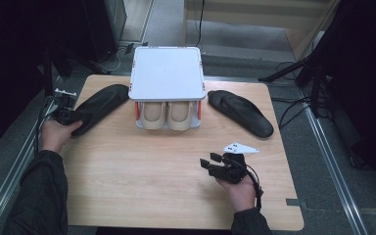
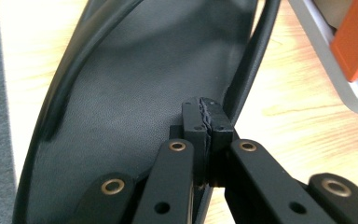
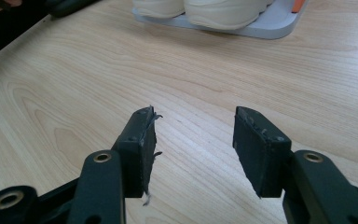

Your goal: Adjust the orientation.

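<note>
A: Where is the left slipper against the shoe rack?

B: On the tabletop just left of the rack, its long axis slanting from the rack's near-left corner down toward the tabletop's left edge. The left tongs are at its near end, closed tight on the slipper's rim.

A: And the other hand?

B: The right tongs hover over bare wood in front of the rack, well apart from the second slipper, which lies right of the rack. Their jaws stand wide apart with nothing between them.

A: So the left hand leads?

B: I judge so. It comes in low from the left with the wrist level, the tongs pointing along the slipper toward the rack. The slipper has to swing to line up with the rack, where the pale shoes fill the lower shelf.
</note>
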